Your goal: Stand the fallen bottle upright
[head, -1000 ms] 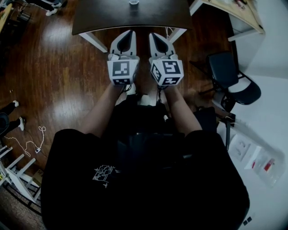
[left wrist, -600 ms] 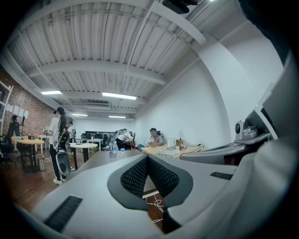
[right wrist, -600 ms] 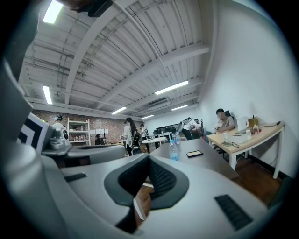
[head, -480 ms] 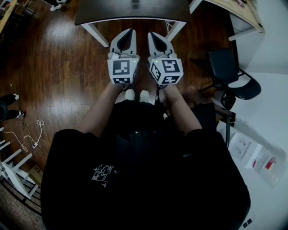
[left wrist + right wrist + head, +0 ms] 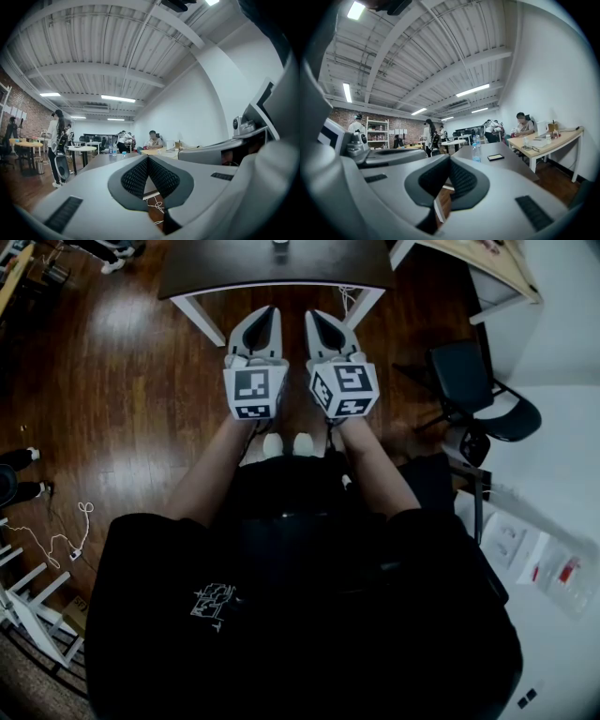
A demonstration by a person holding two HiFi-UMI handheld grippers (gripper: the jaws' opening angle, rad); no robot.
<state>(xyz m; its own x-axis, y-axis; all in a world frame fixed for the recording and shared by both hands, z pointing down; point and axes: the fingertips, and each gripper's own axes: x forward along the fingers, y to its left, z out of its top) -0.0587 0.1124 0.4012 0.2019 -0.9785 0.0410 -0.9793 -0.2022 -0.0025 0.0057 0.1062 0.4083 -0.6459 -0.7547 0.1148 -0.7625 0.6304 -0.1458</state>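
head view, grippers: left gripper (image 5: 273,312) and right gripper (image 5: 313,316) side by side, both aimed at the dark table (image 5: 225,268), apart from it
left gripper view, jaws: clenched, pads touching, nothing between
right gripper view, jaws: clenched, nothing between
right gripper view, bottle: bottle (image 5: 476,153) upright on the dark table, phone (image 5: 495,157) just beside it, well apart from the jaws

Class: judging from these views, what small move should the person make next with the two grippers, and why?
Probably step closer and bring both grippers over the dark table. The left gripper and right gripper are shut, empty, and short of its near edge; the bottle sits far down the table, seemingly upright already.
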